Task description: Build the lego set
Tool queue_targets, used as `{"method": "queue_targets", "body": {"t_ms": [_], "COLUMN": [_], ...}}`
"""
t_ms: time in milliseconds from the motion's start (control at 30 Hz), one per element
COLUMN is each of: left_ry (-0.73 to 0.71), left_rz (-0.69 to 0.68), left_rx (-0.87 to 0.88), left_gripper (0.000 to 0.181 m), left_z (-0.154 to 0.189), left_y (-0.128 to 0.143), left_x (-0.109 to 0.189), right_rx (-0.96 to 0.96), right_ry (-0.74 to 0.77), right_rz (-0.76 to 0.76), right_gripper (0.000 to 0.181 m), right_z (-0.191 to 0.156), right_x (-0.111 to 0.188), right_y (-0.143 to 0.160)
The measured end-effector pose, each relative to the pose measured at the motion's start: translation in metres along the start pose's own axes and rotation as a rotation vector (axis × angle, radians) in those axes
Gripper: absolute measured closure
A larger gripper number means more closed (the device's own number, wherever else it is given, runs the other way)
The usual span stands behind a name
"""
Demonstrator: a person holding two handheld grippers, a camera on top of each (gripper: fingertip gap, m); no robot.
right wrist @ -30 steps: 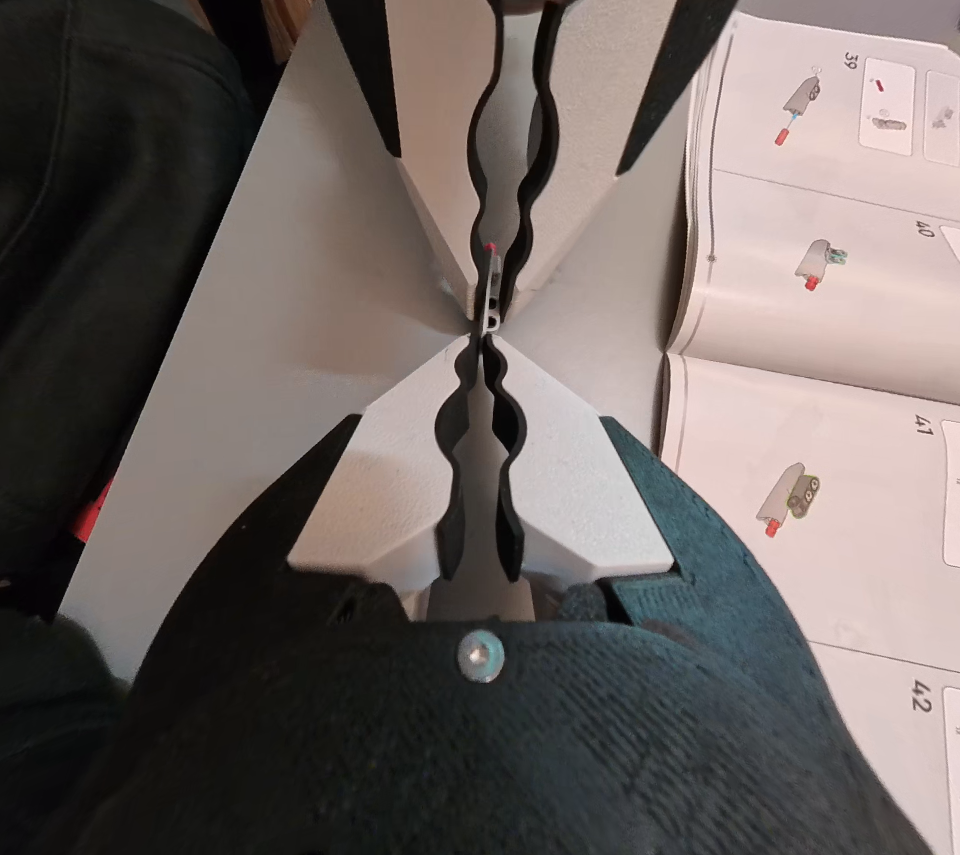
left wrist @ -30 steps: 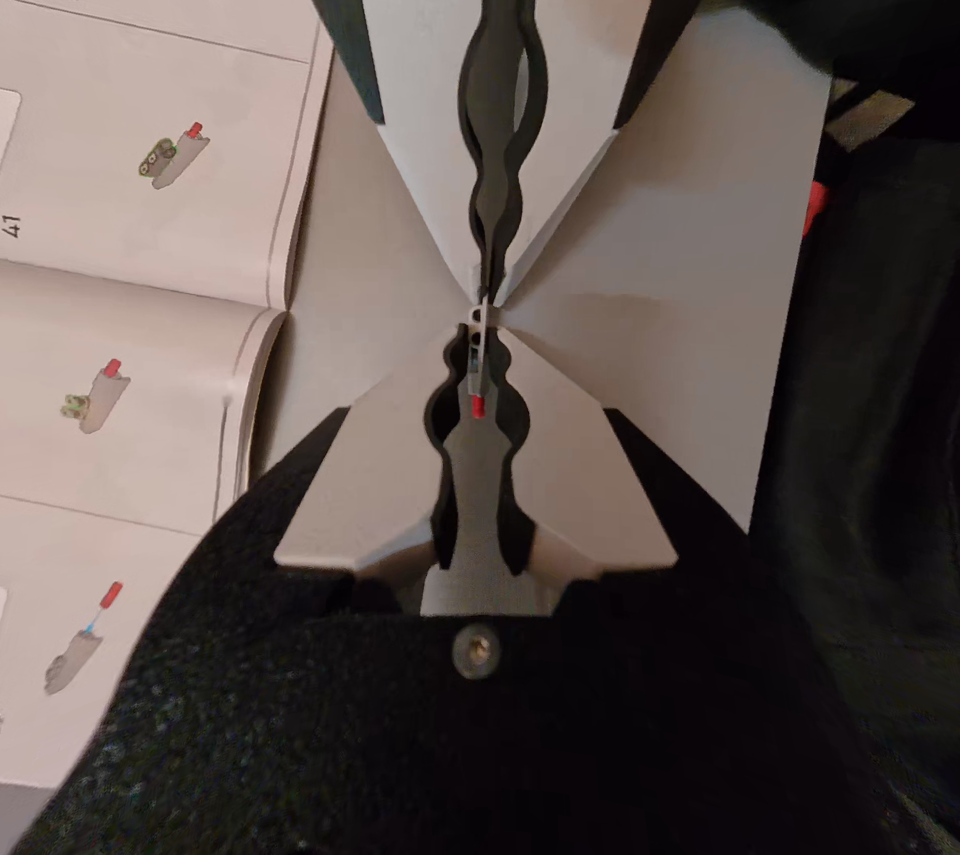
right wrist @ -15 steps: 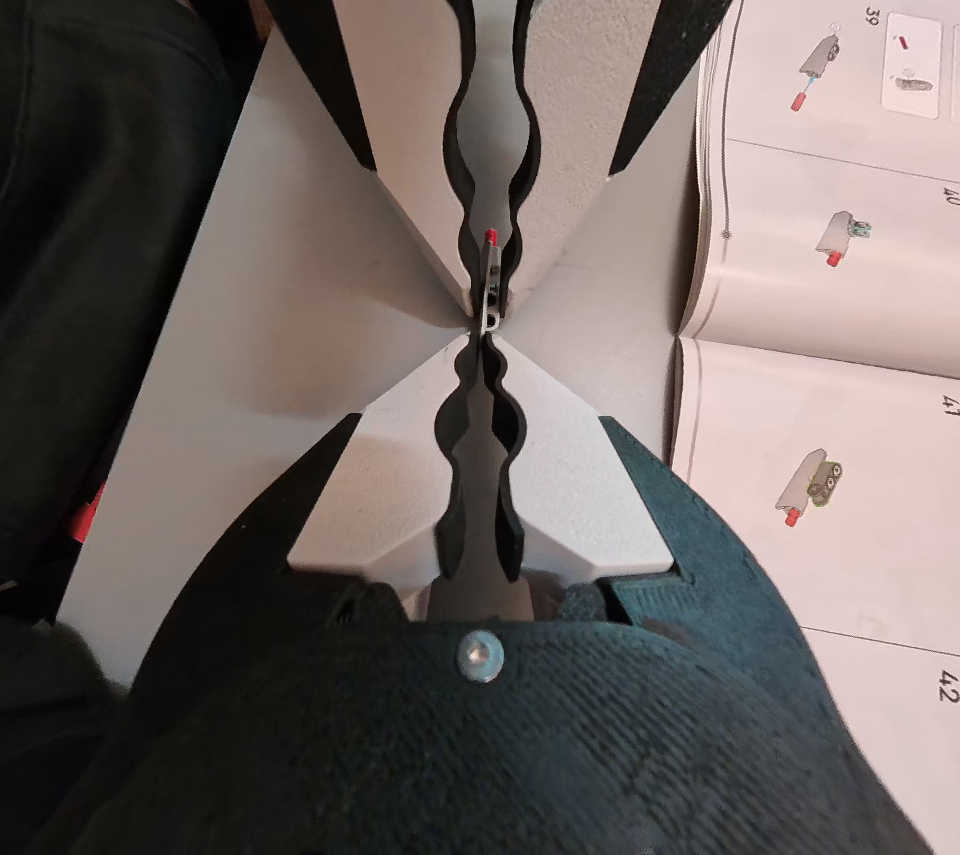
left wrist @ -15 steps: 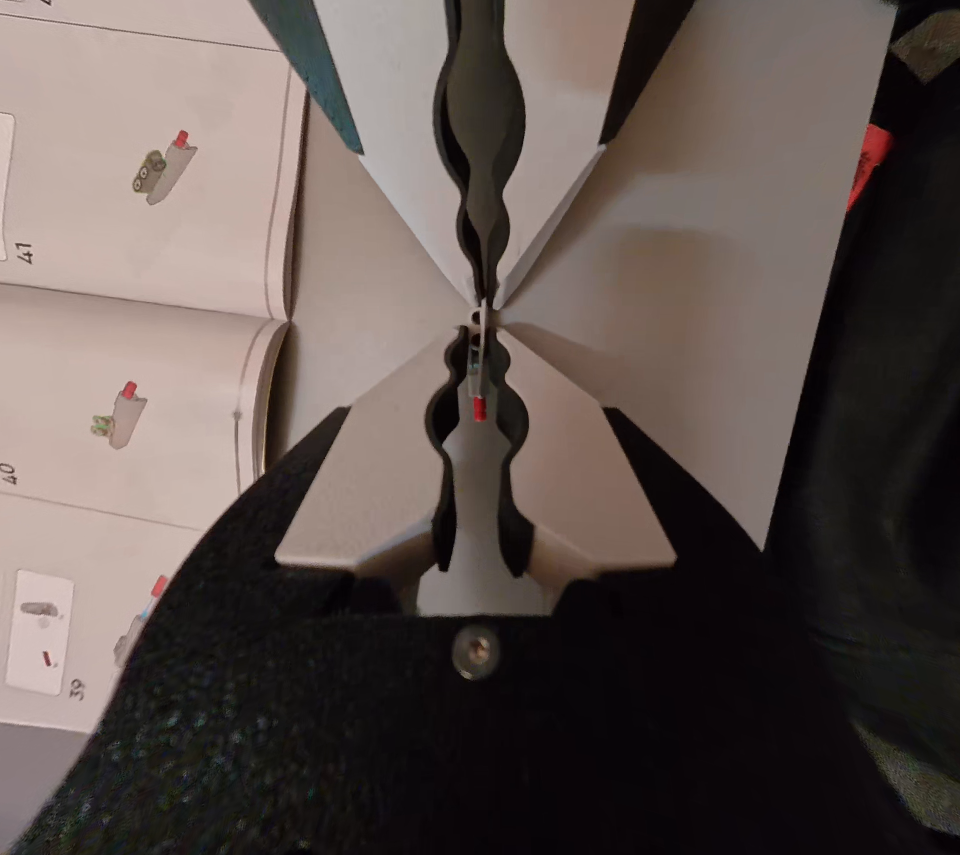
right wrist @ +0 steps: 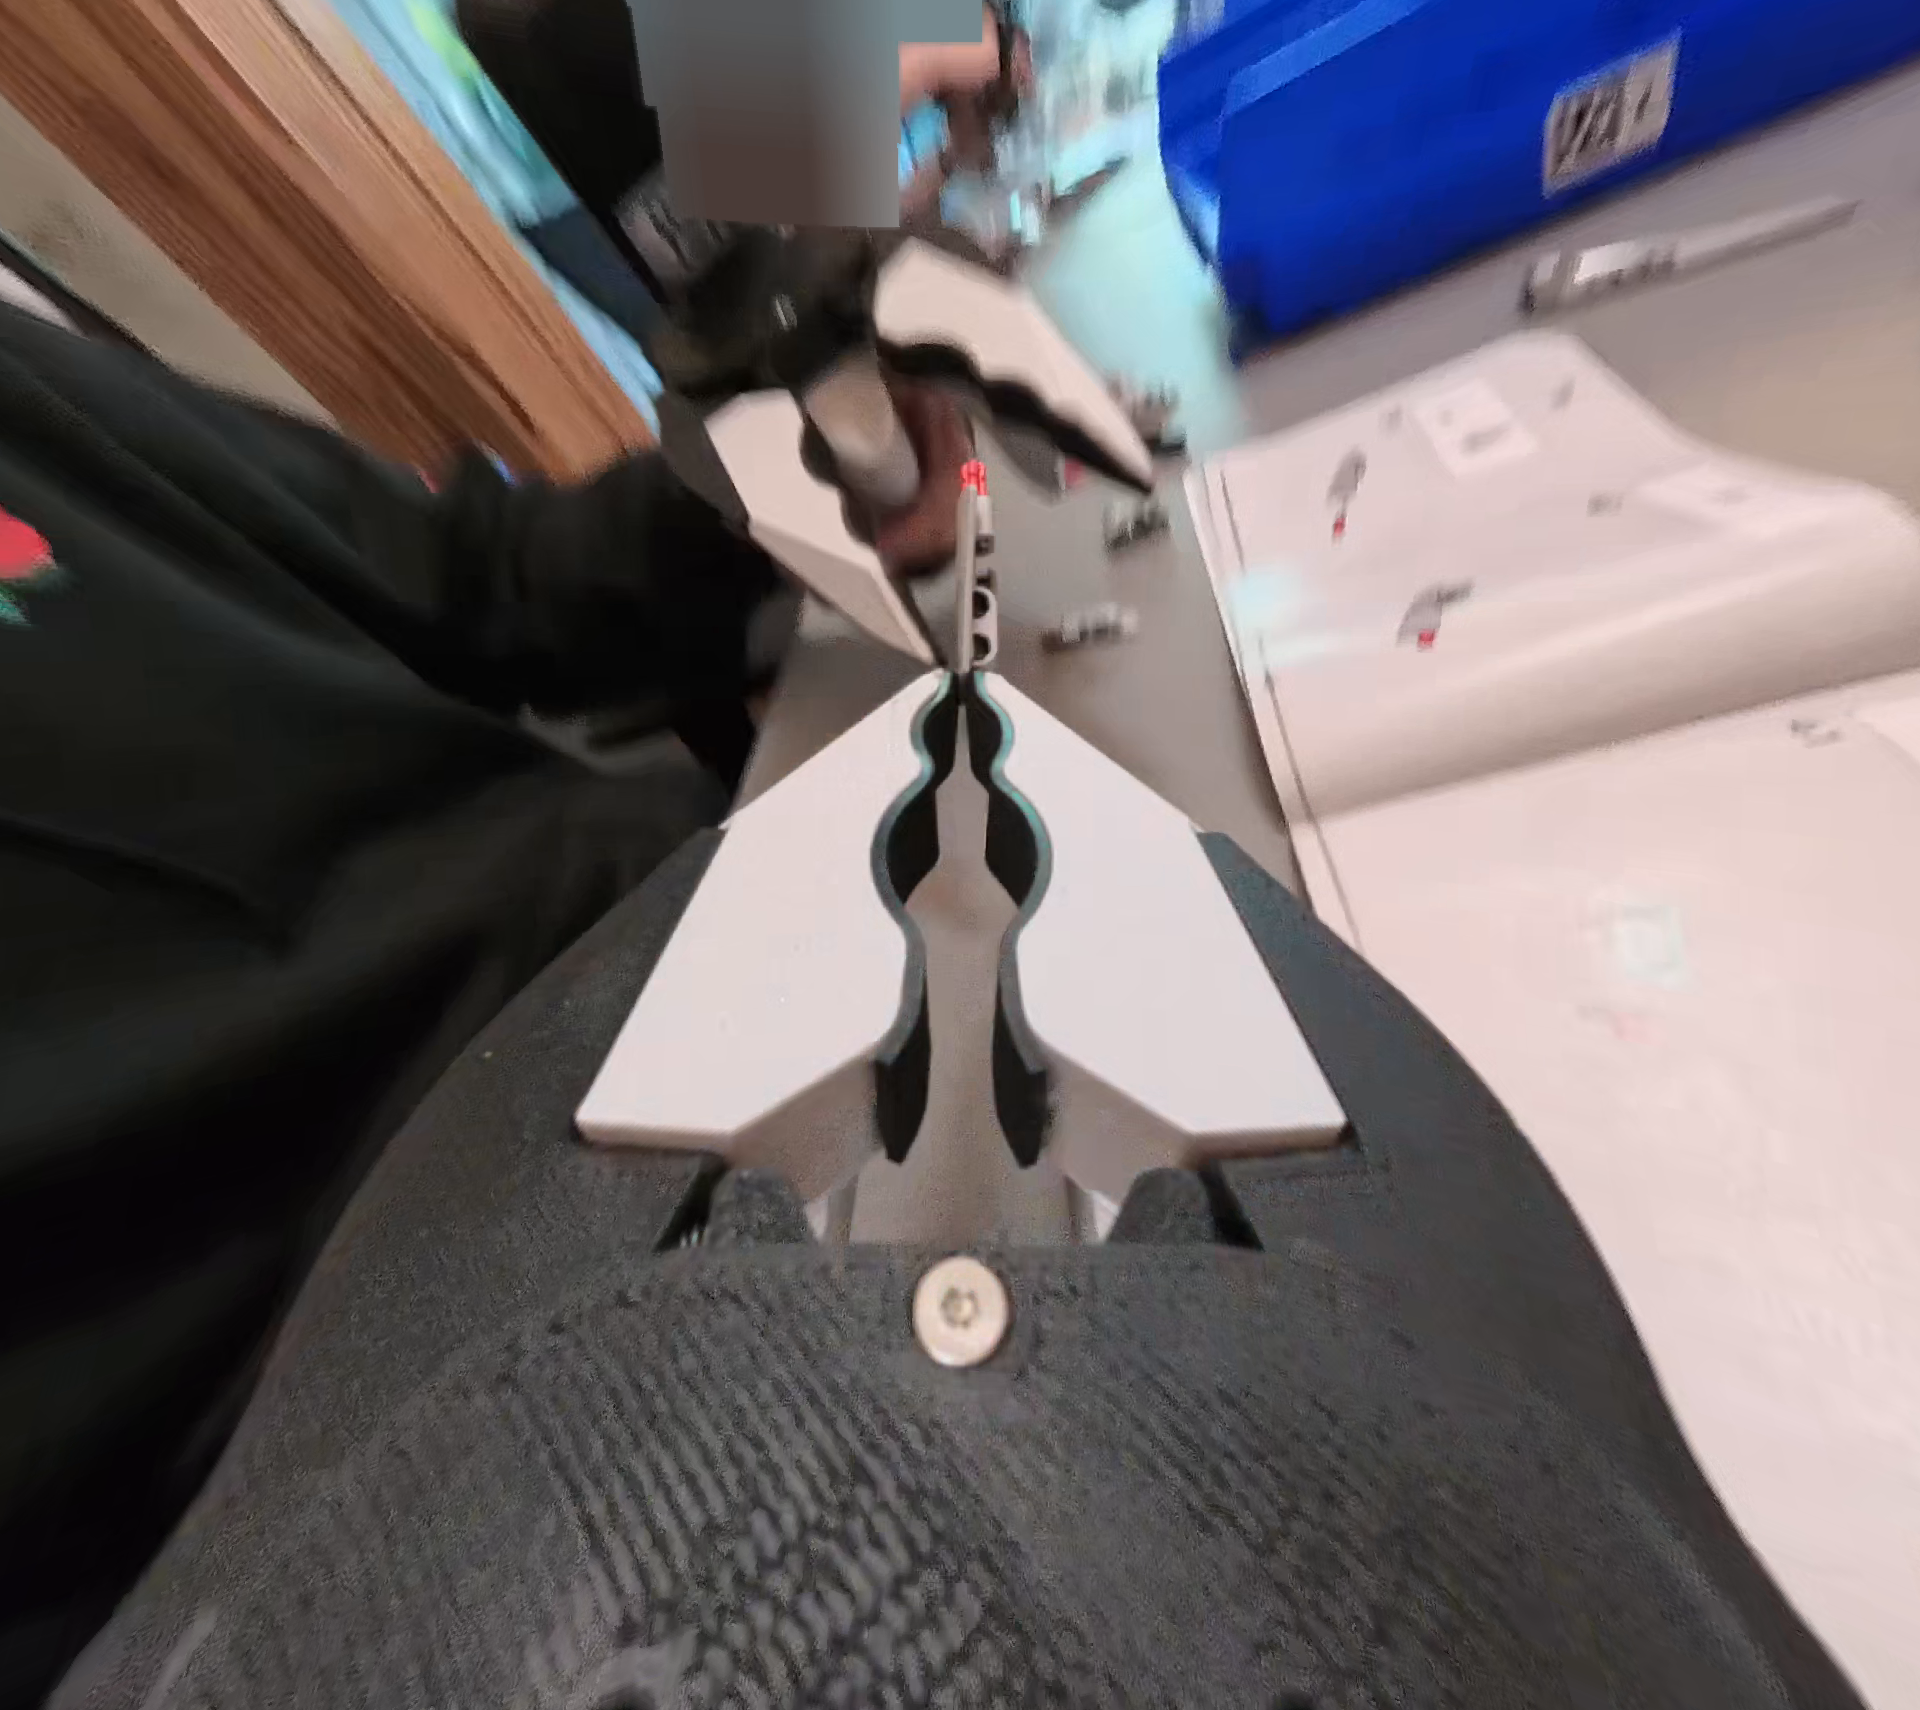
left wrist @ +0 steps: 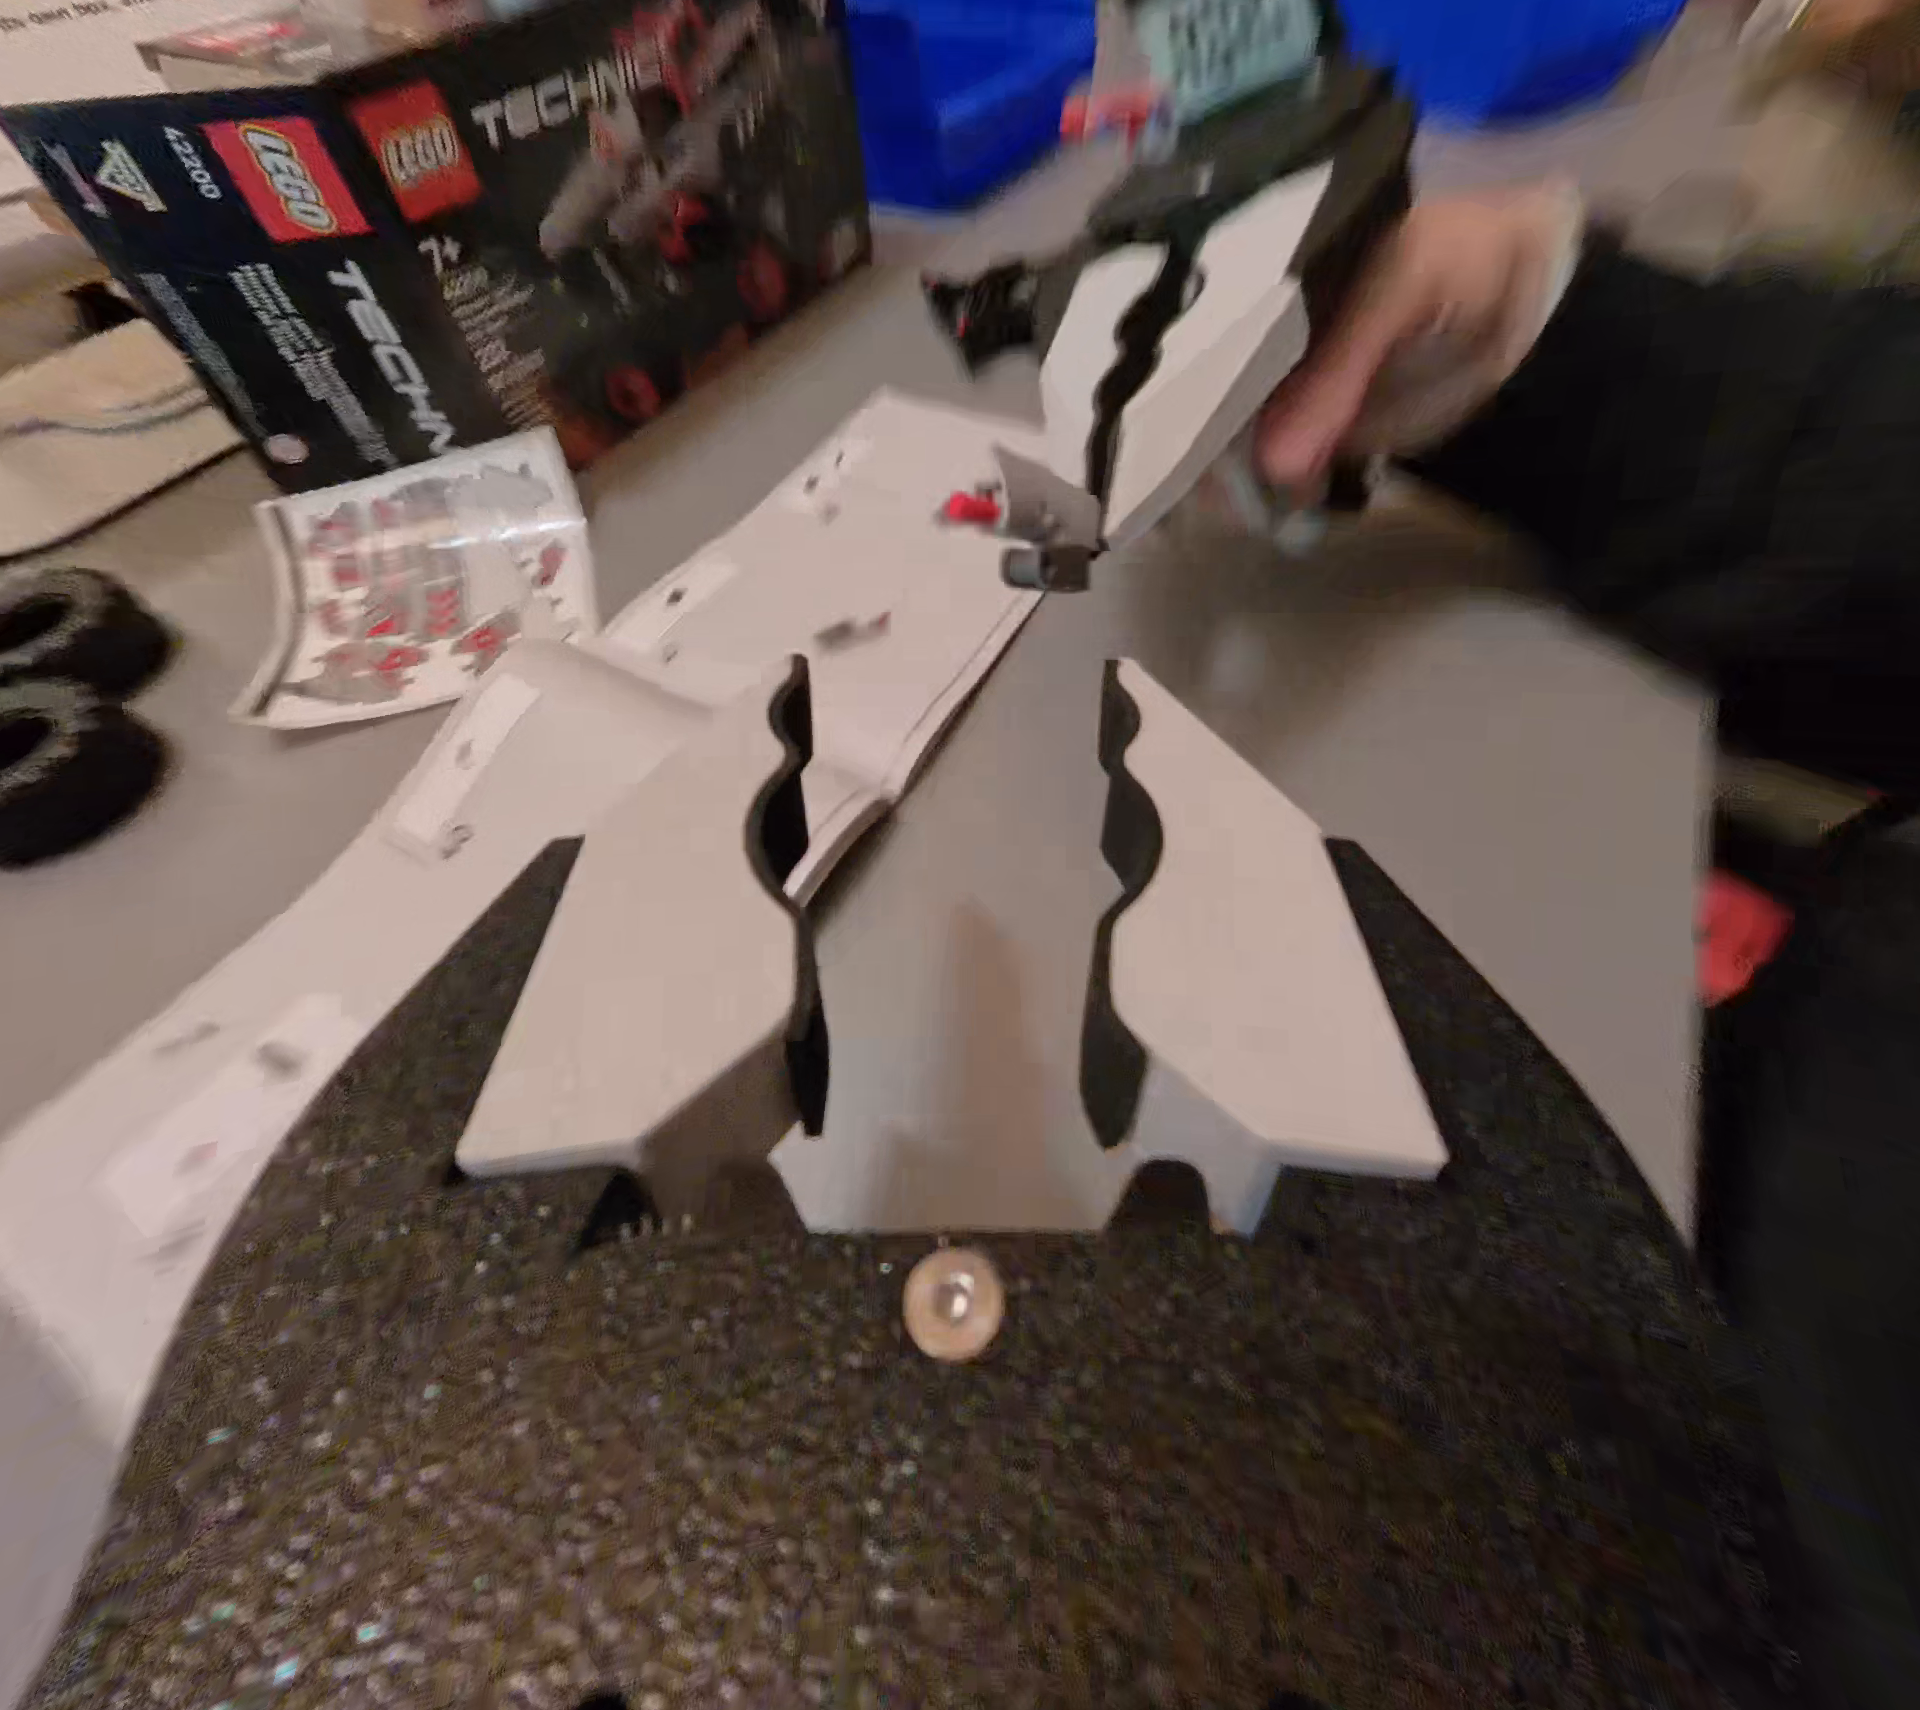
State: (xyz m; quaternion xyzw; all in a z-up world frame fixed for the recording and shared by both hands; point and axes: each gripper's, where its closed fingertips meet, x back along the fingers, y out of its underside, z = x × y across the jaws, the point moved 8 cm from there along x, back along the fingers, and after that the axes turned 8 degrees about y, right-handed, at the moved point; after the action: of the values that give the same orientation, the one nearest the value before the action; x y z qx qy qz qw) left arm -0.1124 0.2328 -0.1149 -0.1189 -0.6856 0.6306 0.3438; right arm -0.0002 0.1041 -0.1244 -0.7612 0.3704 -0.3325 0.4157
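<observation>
Both grippers, tip to tip on the grey lego piece half a second before, had pulled apart. My left gripper (left wrist: 956, 725) had let go and stood wide open with nothing between its fingers, above the grey table (left wrist: 1299, 725). My right gripper (right wrist: 958, 684) stayed pinched on the grey lego piece (right wrist: 977, 590), gripping its holed end while the red pin tip (right wrist: 972, 474) stuck out away from me. From the left wrist view, that piece hung off the right gripper's tips over the open instruction booklet (left wrist: 831, 580). Left of the booklet lay a sticker sheet (left wrist: 416, 569); the black lego box (left wrist: 447, 247) stood behind it. Both views blurred.
</observation>
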Motion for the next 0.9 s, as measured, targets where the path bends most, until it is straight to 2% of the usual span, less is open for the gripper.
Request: {"method": "queue_targets", "body": {"t_ms": [33, 67, 100, 200, 267, 333, 400, 567, 700, 833, 900], "left_ry": [0.051, 0.104, 0.133, 0.211, 0.247, 0.252, 0.268, 0.403, 0.47, 0.555, 0.626], "left_rz": [0.078, 0.147, 0.207, 0.355, 0.396, 0.41, 0.4, 0.354, 0.278, 0.173, 0.11], "left_rx": [0.067, 0.116, 0.153, 0.219, 0.23, 0.227, 0.214, 0.318, 0.349, 0.357, 0.356], "left_gripper": [0.134, 0.145, 0.149, 0.149, 0.158, 0.176, 0.176, 0.177, 0.177, 0.177, 0.177], "left_z": [0.001, 0.003, 0.003, 0.005, 0.005, 0.004, 0.004, 0.0, -0.005, -0.013, -0.014], "left_y": [-0.005, -0.011, -0.017, -0.037, -0.044, -0.045, -0.042, -0.033, -0.028, -0.027, -0.026], "left_x": [-0.001, -0.002, -0.004, -0.005, -0.005, -0.005, -0.006, -0.006, -0.007, -0.008, -0.011], "right_rx": [-0.023, -0.03, -0.035, -0.03, -0.056, -0.103, -0.138, -0.183, -0.183, -0.108, -0.081], "right_ry": [-0.026, -0.069, -0.082, -0.16, -0.149, -0.128, -0.089, -0.071, -0.015, 0.167, 0.239], "right_rz": [0.085, 0.164, 0.244, 0.449, 0.524, 0.609, 0.636, 0.651, 0.569, 0.477, 0.436], "right_gripper": [0.181, 0.181, 0.181, 0.181, 0.181, 0.181, 0.181, 0.181, 0.181, 0.151, 0.145], "right_z": [-0.001, -0.004, -0.006, -0.017, -0.02, -0.022, -0.023, -0.029, -0.028, -0.026, -0.026], "right_x": [0.004, 0.006, 0.007, 0.005, 0.001, 0.001, -0.002, -0.006, -0.006, 0.006, 0.01], "right_y": [-0.006, -0.012, -0.017, -0.025, -0.024, -0.022, -0.016, -0.003, 0.002, 0.009, 0.012]}}
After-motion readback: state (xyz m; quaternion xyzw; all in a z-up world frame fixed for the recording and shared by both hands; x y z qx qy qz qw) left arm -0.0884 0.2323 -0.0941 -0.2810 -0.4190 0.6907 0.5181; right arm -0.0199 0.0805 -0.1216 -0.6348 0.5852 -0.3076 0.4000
